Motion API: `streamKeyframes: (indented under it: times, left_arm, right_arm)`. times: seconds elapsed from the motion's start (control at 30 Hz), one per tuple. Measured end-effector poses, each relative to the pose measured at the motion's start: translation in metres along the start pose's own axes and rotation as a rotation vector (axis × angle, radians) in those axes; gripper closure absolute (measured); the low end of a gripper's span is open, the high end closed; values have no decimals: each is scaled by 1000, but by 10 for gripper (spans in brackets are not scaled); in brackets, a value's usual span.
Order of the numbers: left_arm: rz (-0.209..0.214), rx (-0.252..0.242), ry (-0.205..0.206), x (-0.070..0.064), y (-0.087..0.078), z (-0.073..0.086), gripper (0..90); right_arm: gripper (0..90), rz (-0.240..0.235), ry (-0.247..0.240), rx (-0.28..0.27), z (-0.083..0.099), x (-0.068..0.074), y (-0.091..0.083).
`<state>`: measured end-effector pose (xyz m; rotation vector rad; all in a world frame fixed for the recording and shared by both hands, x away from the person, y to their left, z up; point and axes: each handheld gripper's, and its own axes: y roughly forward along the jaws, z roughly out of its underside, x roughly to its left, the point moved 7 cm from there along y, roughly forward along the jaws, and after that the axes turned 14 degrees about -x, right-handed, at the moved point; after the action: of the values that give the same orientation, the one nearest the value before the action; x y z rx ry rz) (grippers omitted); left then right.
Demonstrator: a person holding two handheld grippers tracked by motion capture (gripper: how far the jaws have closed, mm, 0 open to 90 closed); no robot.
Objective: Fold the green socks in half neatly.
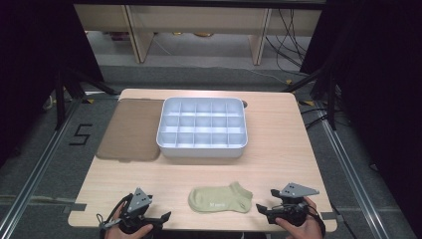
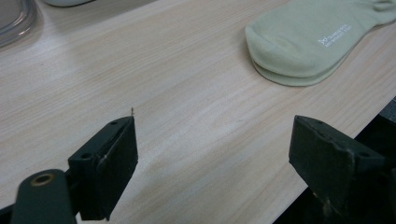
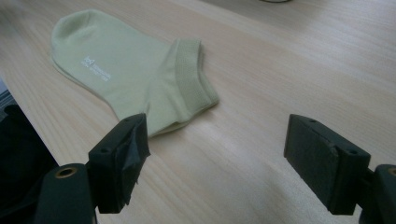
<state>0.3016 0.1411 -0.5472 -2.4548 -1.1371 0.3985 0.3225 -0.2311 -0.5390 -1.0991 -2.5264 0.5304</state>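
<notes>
Both grippers, left (image 1: 160, 218) and right (image 1: 262, 209), are open, flanking the sock (image 1: 220, 198) at the worktop's (image 1: 278, 149) front edge; pinch cuff and toe evenly.

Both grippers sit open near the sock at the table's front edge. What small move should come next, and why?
Probably ease the right gripper leftward onto the cuff end of the sock. Its jaws stand wide apart, holding nothing, with the cuff just ahead of one jaw in the right gripper view. The left gripper is open too.
</notes>
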Motion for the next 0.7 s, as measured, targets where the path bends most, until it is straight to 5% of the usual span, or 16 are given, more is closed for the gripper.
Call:
streamKeyframes:
  times: [0.07,0.17,0.33,0.57,0.6,0.7]
  left_arm:
    - [3,-12,20,1,1,-1,149]
    - [0,-5,25,1,1,-1,149]
    - [-2,-2,14,2,0,-1,150]
    - [-1,-4,6,-1,1,-1,157]
    - [0,-1,9,-1,1,-1,156]
    - [8,-8,13,-2,2,-1,156]
  right_arm:
    - [232,-34,-26,6,0,-1,1]
    - [275,-5,-52,-8,-2,-3,-1]
    - [316,-24,2,-3,-2,3,0]
    - [419,-24,-71,-6,-12,2,9]
    - [432,-20,-41,6,-13,6,11]
    - [461,-59,-72,16,-16,7,19]
